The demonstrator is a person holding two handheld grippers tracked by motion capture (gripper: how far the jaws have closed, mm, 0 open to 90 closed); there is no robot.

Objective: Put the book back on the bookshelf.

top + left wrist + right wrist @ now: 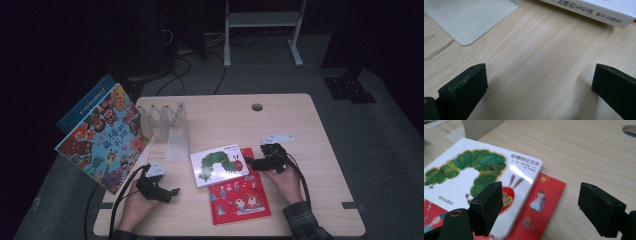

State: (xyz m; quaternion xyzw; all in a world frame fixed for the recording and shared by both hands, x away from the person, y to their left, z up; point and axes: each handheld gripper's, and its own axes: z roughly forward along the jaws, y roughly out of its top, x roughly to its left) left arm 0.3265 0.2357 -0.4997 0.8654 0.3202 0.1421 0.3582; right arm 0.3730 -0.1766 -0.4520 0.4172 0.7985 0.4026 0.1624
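Note:
A white picture book with a green caterpillar (219, 165) (466, 175) lies flat on the table, overlapping the top left of a red picture book (239, 196) (541, 202). My right gripper (248, 161) (541, 205) hovers at the books' right edge, pointing left, open, nothing between its jaws; the red book's corner lies below the gap. My left gripper (172, 192) (539, 85) sits low over bare wood left of the books, jaws spread wide and empty. The white book's spine (594, 11) runs just beyond it.
A clear slotted book rack (167, 125) stands at the table's back left, and its base plate (466, 17) reaches toward my left gripper. A large colourful book (105, 137) leans off the left edge with a blue book behind. A cable hole (257, 107) sits far centre.

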